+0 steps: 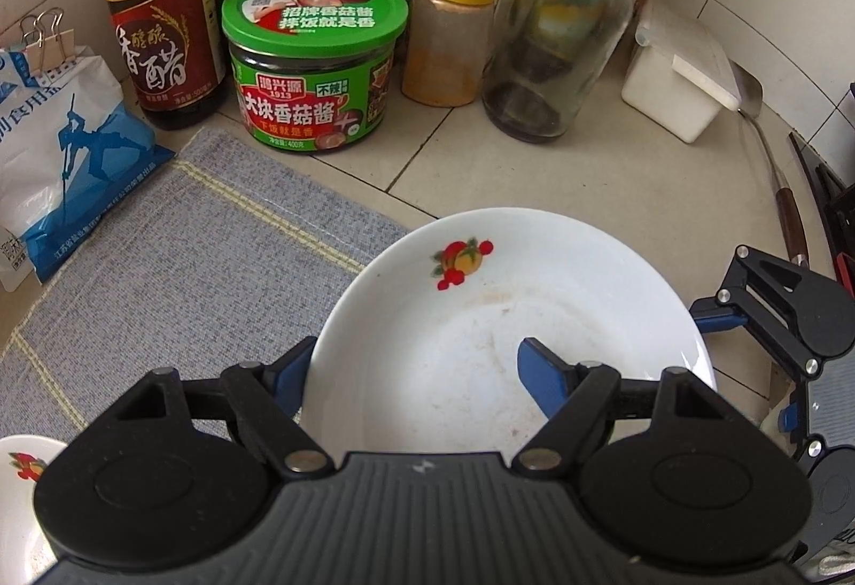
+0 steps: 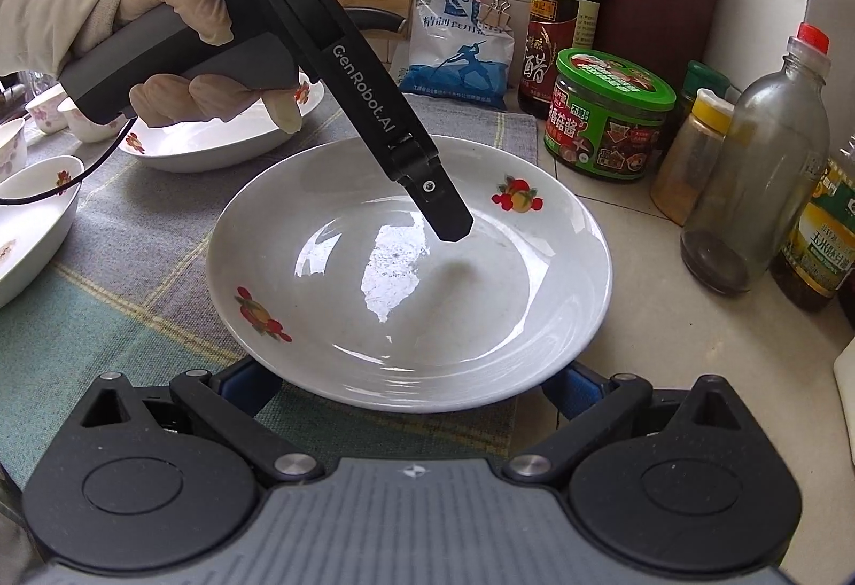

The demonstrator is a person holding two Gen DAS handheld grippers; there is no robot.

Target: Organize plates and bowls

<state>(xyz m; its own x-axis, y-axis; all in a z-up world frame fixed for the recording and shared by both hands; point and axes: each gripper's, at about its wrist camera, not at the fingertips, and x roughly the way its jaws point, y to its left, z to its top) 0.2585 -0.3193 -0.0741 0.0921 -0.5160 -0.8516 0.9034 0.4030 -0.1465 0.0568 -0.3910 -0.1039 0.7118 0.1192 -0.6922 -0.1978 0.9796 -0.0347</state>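
Note:
A white deep plate [image 1: 513, 328] with fruit prints sits partly on the grey checked mat [image 1: 176, 264] and partly on the tiled counter; it also shows in the right wrist view [image 2: 406, 286]. My left gripper [image 1: 414, 371] is open, one finger outside the plate's left rim and one finger over its inside. In the right wrist view the left gripper's [image 2: 449, 221] finger hangs over the plate's middle. My right gripper [image 2: 411, 387] is open at the plate's near rim, its fingers mostly hidden under the rim. It also shows in the left wrist view [image 1: 775, 307] beside the plate's right edge.
Behind the plate stand a vinegar bottle [image 1: 155, 8], a green-lidded sauce jar [image 1: 315, 61], a spice jar [image 1: 451, 34], a glass bottle [image 1: 561, 34], a white box [image 1: 684, 77] and a salt bag [image 1: 64, 157]. More white plates [image 2: 214, 141] and bowls [image 2: 32, 221] lie to the left.

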